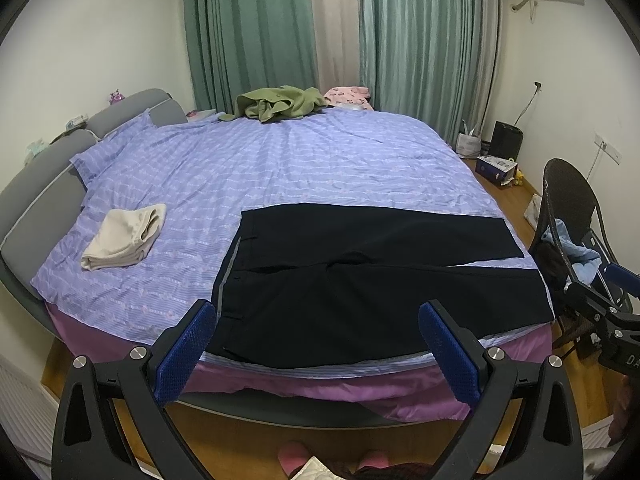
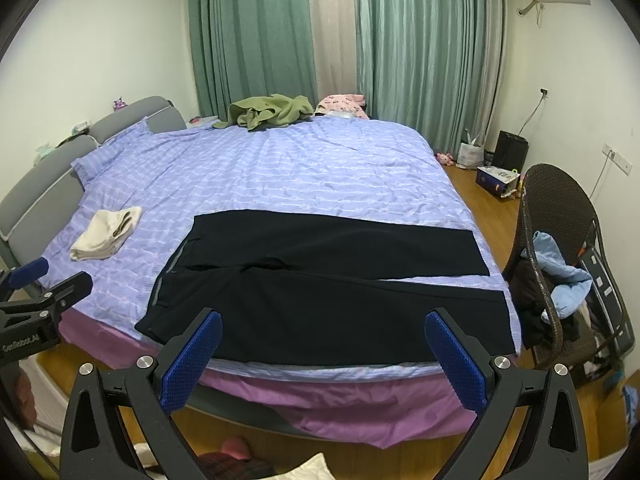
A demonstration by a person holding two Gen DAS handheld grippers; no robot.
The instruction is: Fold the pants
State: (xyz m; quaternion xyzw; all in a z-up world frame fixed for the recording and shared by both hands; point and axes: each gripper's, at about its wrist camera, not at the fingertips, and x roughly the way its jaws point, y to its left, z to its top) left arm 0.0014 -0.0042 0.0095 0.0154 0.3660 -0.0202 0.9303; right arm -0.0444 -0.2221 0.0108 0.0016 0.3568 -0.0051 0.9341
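Your wide bed in striped lilac cotton (image 1: 304, 168) carries the flat black trousers (image 1: 360, 280) at its near edge. Only the right wrist view shows a small pink plush toy (image 2: 445, 157) on the floor. Left gripper (image 1: 318, 354) and right gripper (image 2: 324, 360) gape wide, empty, short of the cloth.

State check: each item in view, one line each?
Black pants: spread flat on bed, unfolded, legs apart.
Cream garment: folded, near pillow.
Green garment: crumpled, far edge.
Curtains: drawn shut.
Left gripper: open, empty.
Right gripper: open, empty.
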